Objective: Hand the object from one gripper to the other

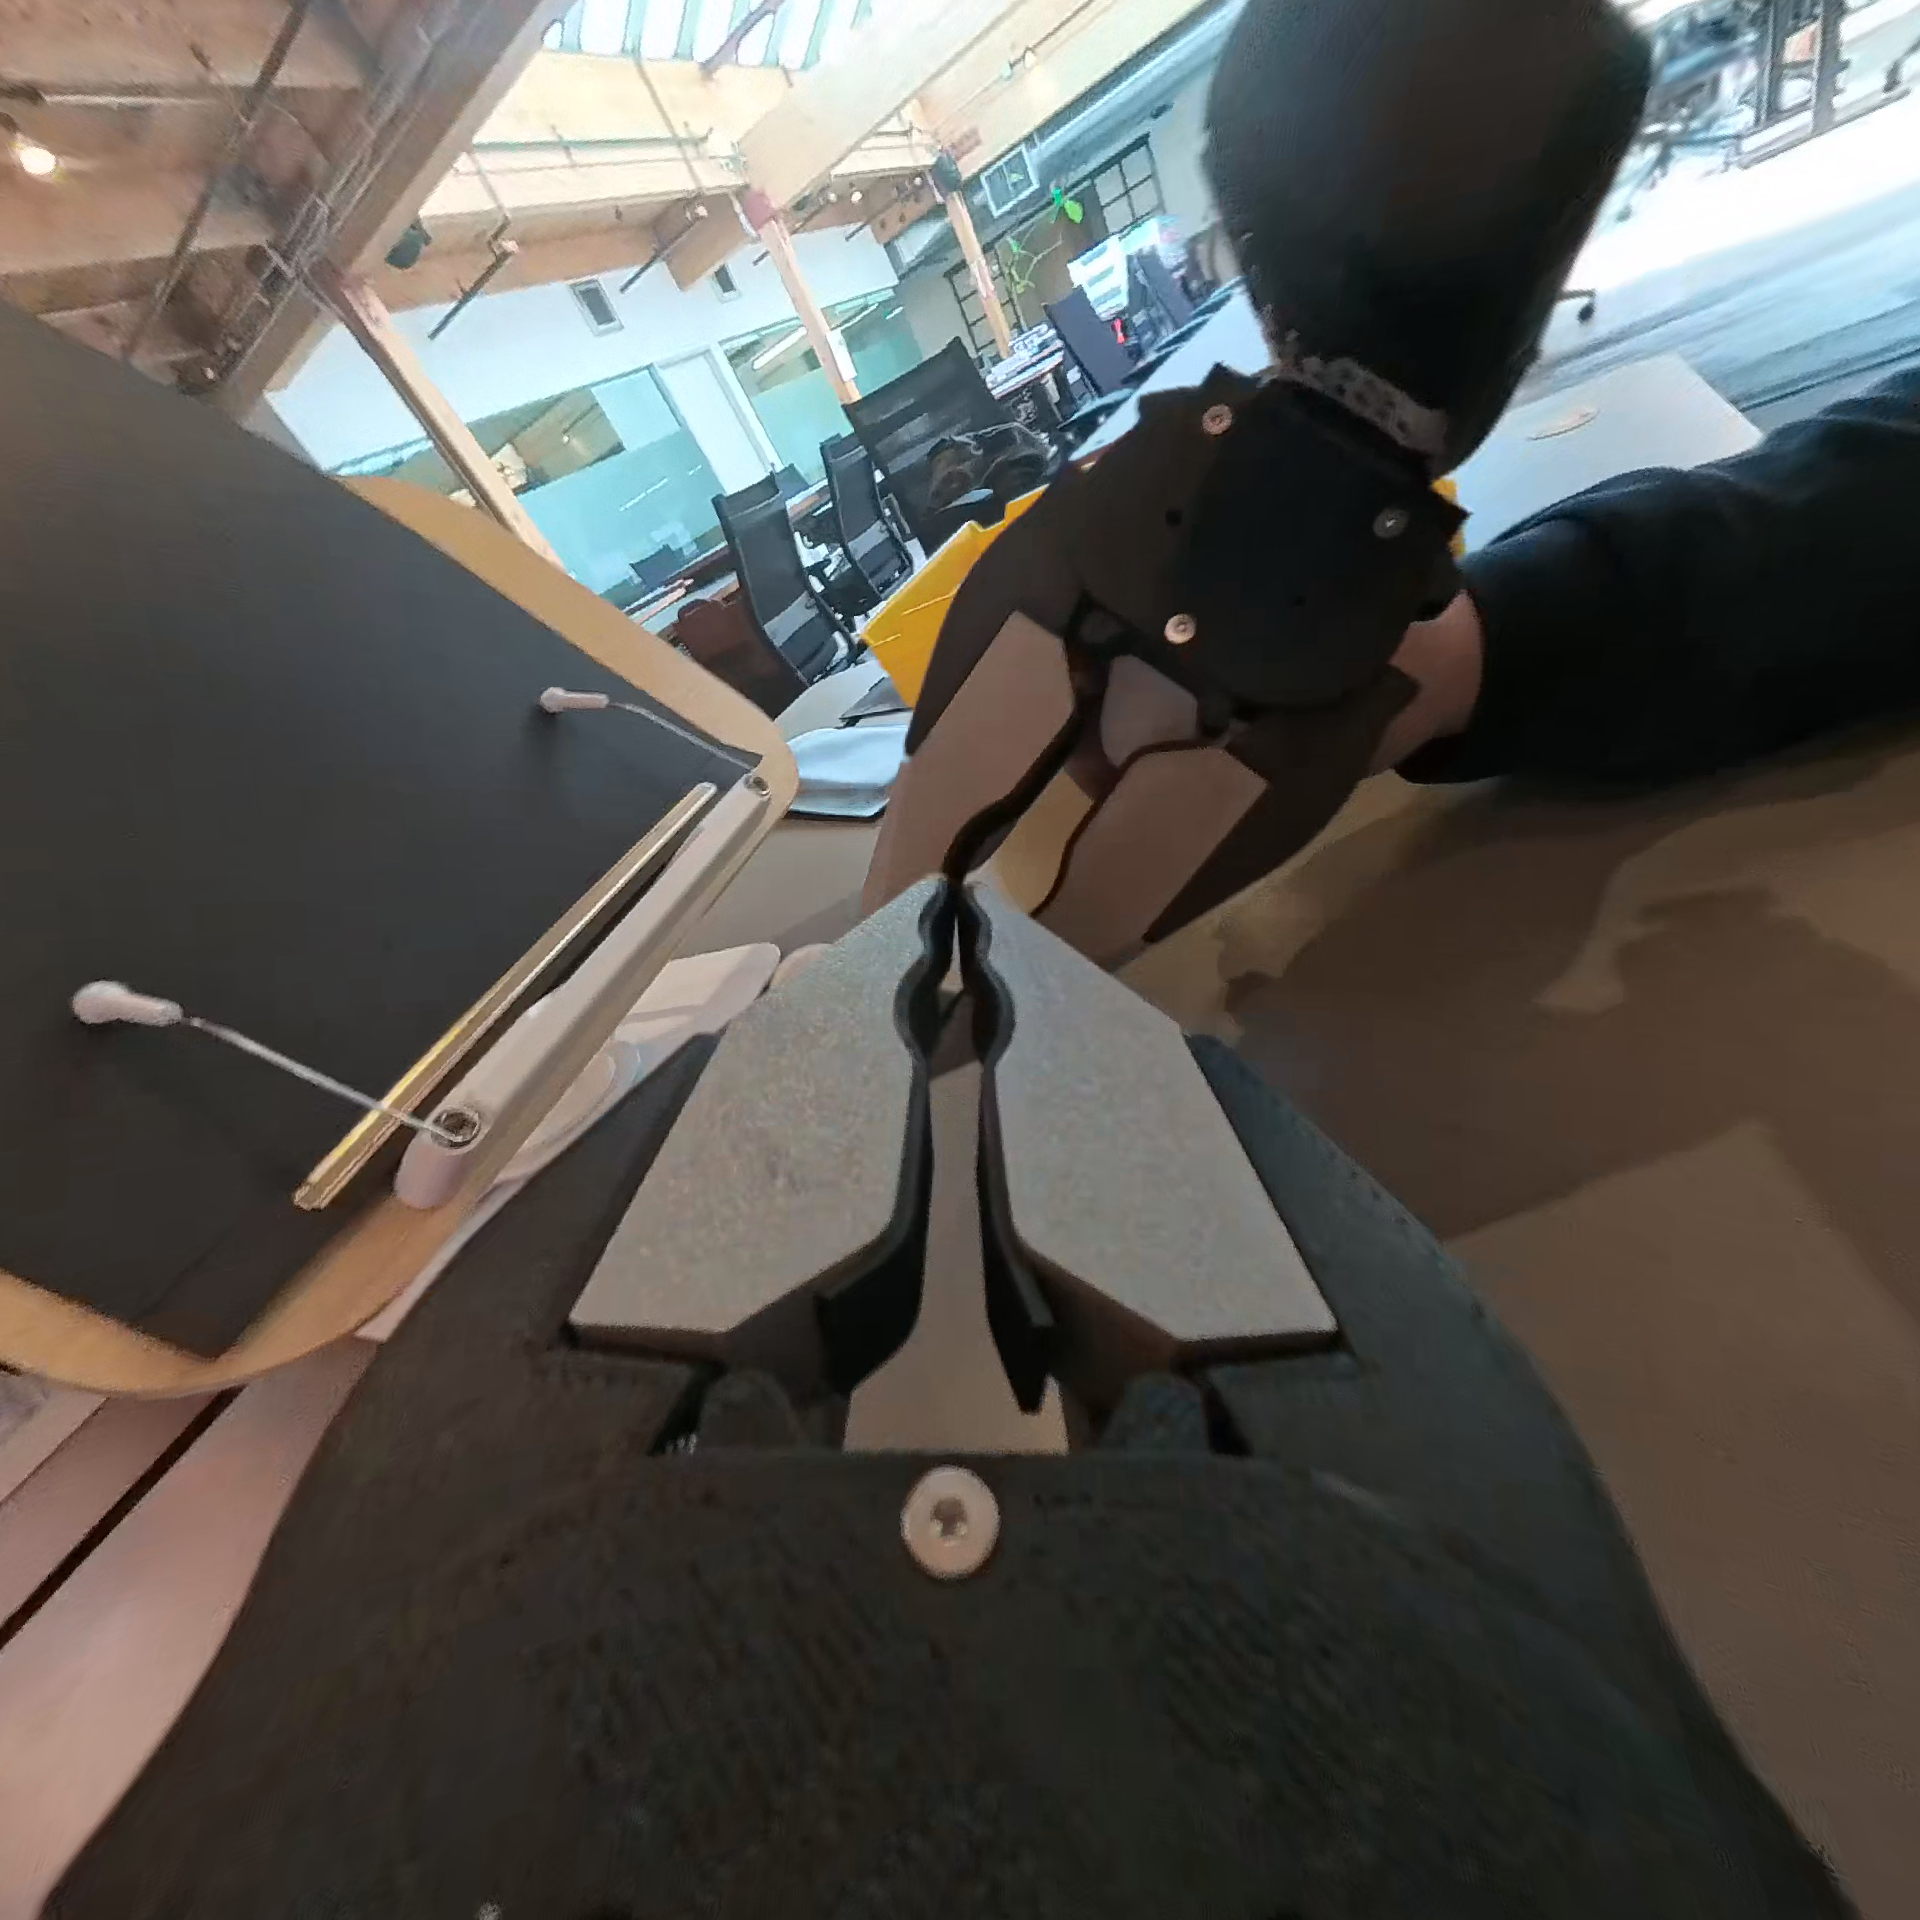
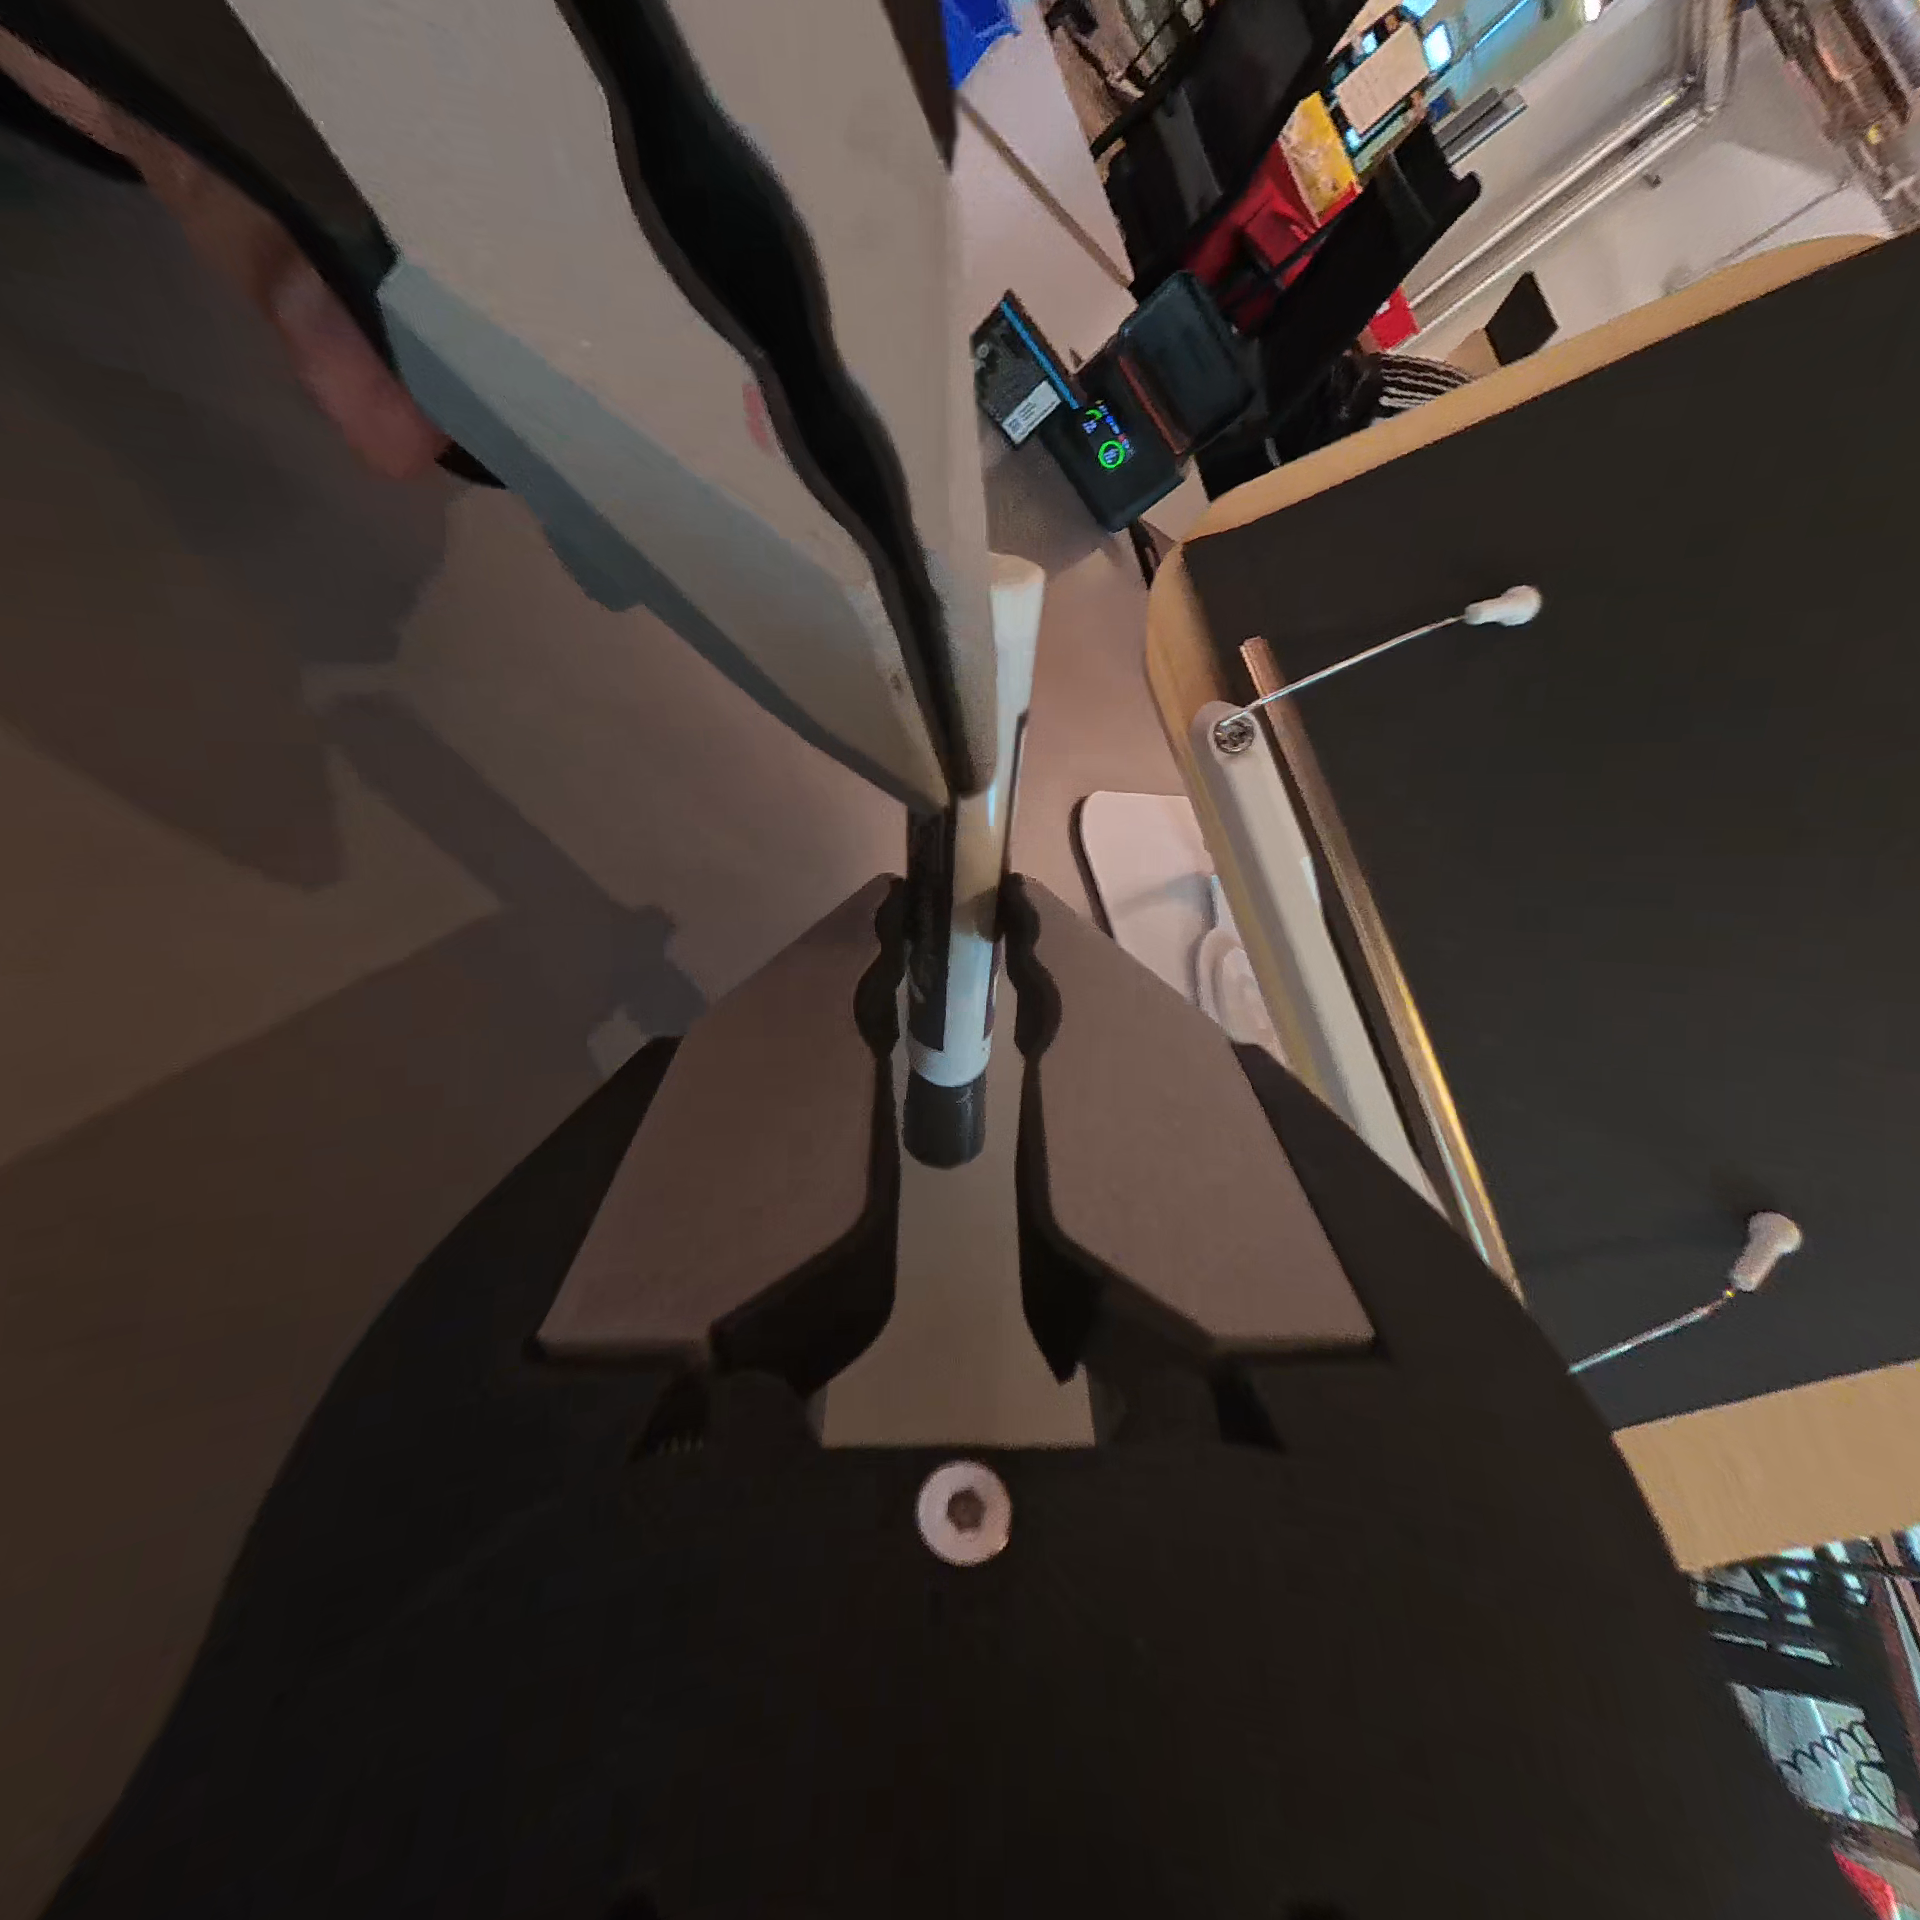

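A white marker with a black end [image 2: 951, 1029] sits between the fingers of my right gripper [image 2: 951, 894], which is shut on it. The marker's white end sticks out past the fingertips. My left gripper [image 2: 951, 795] comes in from the upper left, tip to tip with the right one, and the marker runs alongside and behind its fingers. In the left wrist view, my left gripper [image 1: 956, 899] has its jaws together with nothing visible between them. The right gripper [image 1: 961, 857] meets it from above. The marker is hidden in that view.
A black board with a wooden rim and white-tipped wire pegs [image 1: 260, 779] stands close on one side, and it also shows in the right wrist view [image 2: 1610, 831]. A yellow bin [image 1: 935, 592], a dark sleeve [image 1: 1662, 623] and a black device with a lit screen [image 2: 1122, 447] are on the tan table [image 1: 1558, 1039]. Tip to tip, the grippers are about 6 cm apart.
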Available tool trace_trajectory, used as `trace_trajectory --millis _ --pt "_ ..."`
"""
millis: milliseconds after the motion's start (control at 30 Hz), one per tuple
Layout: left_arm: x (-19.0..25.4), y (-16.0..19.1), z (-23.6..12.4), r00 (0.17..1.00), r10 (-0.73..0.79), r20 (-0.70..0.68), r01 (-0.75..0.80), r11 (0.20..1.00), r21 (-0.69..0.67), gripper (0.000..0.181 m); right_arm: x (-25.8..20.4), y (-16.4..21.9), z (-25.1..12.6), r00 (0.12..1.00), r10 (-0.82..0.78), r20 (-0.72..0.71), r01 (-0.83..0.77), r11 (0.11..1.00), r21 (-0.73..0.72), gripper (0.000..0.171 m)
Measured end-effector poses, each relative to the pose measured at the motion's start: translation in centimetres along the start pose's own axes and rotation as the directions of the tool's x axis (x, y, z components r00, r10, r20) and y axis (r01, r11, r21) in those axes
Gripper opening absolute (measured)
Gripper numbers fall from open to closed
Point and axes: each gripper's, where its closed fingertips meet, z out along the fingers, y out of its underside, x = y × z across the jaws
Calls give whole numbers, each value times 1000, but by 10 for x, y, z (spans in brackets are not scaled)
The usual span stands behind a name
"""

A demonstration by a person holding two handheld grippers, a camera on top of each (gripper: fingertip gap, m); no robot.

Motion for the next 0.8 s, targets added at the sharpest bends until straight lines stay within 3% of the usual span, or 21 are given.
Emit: trace_trajectory --millis 100,300,467,633,800 --pt "-8 2 -2 999 -28 31 28 1000 9 2 3 3 -1 1000 -4 -11 4 1000 -5 14" --pt "-18 5 -4 996 -20 82 21 1000 -10 26 3 5 1 999 47 8 -47 999 -8 14" --pt "-26 9 -4 992 -59 109 62 998 -25 35 10 17 4 961 268 63 -265 963 -49 14" --pt "-35 16 -8 982 80 173 -66 994 -85 35 2 15 -4 706 620 341 -628 771 -103 14" --pt "-30 38 -3 906 384 177 -338 909 -245 35 -11 3 -17 343 737 582 -802 553 -227 15"
